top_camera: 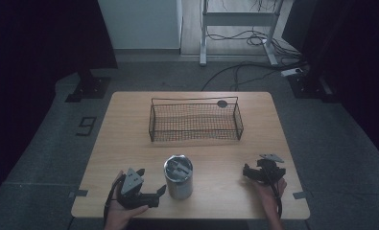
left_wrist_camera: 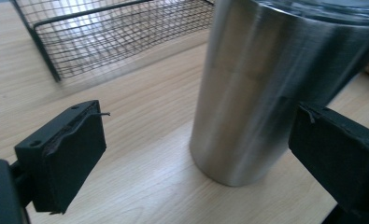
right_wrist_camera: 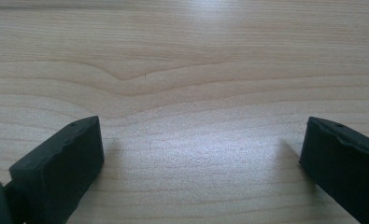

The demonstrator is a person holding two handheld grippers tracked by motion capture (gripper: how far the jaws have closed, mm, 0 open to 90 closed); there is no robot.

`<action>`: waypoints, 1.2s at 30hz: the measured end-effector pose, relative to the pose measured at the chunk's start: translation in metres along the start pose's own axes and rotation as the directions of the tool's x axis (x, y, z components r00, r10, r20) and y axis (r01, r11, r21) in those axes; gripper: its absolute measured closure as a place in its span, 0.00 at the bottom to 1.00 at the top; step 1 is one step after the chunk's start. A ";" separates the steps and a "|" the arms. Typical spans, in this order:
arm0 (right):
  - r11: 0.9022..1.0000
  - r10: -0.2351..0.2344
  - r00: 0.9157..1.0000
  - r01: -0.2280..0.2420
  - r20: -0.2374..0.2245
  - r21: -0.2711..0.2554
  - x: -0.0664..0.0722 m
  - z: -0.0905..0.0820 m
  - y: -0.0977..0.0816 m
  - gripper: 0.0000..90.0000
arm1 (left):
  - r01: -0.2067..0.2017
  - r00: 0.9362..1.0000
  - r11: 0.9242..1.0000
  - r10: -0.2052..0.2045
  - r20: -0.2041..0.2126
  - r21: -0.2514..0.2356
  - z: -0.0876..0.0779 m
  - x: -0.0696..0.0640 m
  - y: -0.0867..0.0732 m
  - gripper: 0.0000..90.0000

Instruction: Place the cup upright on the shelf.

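A steel tumbler (top_camera: 178, 177) stood upright on the table (top_camera: 129, 124) near its front edge, just beside the left gripper (top_camera: 151, 191), whose jaws were spread wide. A wire basket (top_camera: 195, 120) was placed behind it, seemingly empty. The right gripper (top_camera: 254, 172) was also held wide open, well apart.

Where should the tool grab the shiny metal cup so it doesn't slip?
Probably around the middle of the metal cup, coming in level from the left tool, which is open beside it. The cup stands upright and its wall is straight, smooth and round, so the two pads can likely press opposite sides squarely. Its top seems covered by a lid, so the rim offers little to pinch.
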State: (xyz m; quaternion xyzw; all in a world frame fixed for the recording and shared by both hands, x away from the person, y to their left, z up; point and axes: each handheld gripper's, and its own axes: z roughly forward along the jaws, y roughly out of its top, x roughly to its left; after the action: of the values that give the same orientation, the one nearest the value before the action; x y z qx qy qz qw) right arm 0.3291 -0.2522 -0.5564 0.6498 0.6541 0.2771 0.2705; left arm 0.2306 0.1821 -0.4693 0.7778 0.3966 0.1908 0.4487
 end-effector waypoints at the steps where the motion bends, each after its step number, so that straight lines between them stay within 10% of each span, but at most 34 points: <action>1: 1.000 0.000 1.000 0.000 0.000 0.000 0.000 0.000 0.000 0.00 | 0.001 1.000 1.000 -0.001 0.008 0.003 0.001 -0.001 0.000 0.04; 31: 1.000 0.008 1.000 -0.008 0.011 -0.003 -0.001 0.000 0.000 0.00 | -0.053 0.994 0.998 0.049 0.100 0.038 0.029 -0.036 0.014 0.02; 36: 1.000 0.008 1.000 -0.008 0.011 -0.003 -0.001 0.000 0.000 0.00 | -0.044 0.997 0.998 0.041 0.064 0.047 0.036 -0.042 0.018 0.00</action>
State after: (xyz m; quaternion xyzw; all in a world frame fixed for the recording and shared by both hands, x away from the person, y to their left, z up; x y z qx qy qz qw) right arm 0.3288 -0.2529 -0.5564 0.6536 0.6495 0.2756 0.2740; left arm 0.2370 0.1243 -0.4704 0.8023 0.3701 0.1659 0.4380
